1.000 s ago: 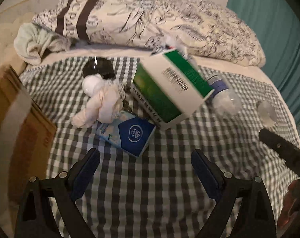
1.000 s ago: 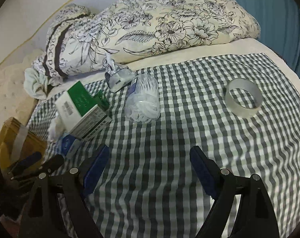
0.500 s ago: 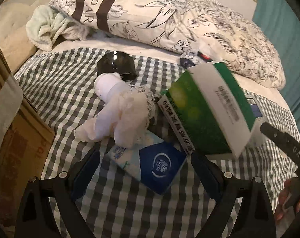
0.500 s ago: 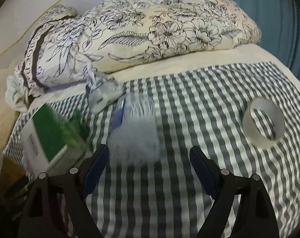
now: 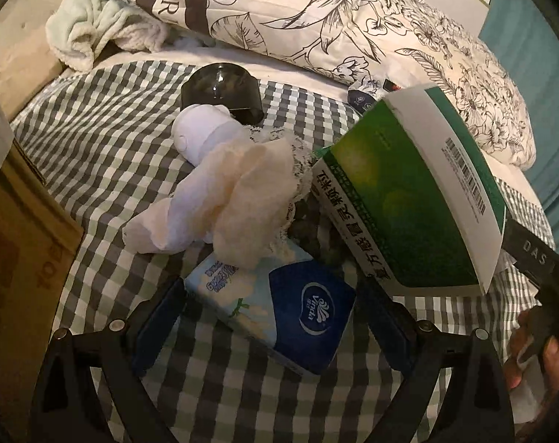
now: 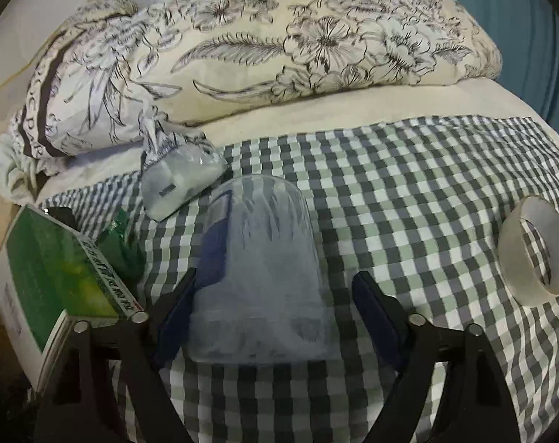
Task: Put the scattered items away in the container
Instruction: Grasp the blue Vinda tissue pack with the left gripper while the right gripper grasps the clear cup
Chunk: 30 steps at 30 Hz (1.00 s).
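My left gripper (image 5: 272, 317) is open, and a blue and white tissue pack (image 5: 279, 313) lies between its fingers on the checked cloth (image 5: 105, 147). A crumpled white tissue (image 5: 227, 199) rests on the pack's far end. A green and white box (image 5: 408, 199) leans just right of it. My right gripper (image 6: 275, 302) is closing its jaws around a clear tub of cotton swabs (image 6: 257, 269) lying on its side. The left pad is at the tub's wall, and the right pad still stands apart. The cardboard box (image 5: 24, 258) stands at the left edge.
A black round dish (image 5: 220, 92) sits behind the tissue. A clear tape roll (image 6: 534, 247) lies at the right and a small plastic-wrapped packet (image 6: 179, 184) behind the tub. A flowered pillow (image 6: 279, 44) and a pale towel (image 5: 91, 26) bound the far side.
Both grippers have moved forward and down. The left now straddles the tissue pack; the right has reached the swab tub and its jaws have narrowed a little.
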Tool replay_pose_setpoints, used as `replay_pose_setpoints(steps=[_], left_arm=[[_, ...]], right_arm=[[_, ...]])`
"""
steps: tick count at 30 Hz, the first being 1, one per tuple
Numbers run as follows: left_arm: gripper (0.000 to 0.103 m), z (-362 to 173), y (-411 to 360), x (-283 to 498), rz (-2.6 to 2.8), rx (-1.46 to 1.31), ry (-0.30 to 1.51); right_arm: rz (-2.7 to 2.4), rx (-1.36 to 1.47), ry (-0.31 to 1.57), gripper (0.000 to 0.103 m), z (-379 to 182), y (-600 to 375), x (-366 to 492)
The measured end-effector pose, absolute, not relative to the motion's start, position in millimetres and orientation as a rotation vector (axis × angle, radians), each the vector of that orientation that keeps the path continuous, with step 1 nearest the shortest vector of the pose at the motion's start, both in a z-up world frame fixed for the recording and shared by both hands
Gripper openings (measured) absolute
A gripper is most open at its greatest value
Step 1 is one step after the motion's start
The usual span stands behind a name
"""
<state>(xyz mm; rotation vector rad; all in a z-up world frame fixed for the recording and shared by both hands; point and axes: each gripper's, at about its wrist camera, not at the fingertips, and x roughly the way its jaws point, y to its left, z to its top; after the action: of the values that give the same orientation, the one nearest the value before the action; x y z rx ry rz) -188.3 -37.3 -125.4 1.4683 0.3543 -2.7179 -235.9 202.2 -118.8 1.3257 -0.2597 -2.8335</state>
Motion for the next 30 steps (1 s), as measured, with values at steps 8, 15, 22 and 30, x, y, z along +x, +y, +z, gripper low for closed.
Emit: replay_pose_setpoints(steps=[8, 15, 22, 30], left_arm=[[0.092, -123, -53, -179, -2.672, 1.577, 0.39], [0.091, -120, -55, -184, -2.613, 1.591, 0.49], [0.085, -127, -44, -197, -2.632, 1.498, 0.376], [0.071, -119, -53, -174, -2.7, 1.48, 0.411]], right_arm=[[-2.815, 1.33, -0.213, 0.066, -112, 205, -216], [-2.793, 1.337, -0.2, 0.066, -111, 206, -193], [-2.8, 1.349, -0.185, 0.066, -110, 204, -188], [-2.791, 1.373, -0.17, 0.065, -103, 203, -174]])
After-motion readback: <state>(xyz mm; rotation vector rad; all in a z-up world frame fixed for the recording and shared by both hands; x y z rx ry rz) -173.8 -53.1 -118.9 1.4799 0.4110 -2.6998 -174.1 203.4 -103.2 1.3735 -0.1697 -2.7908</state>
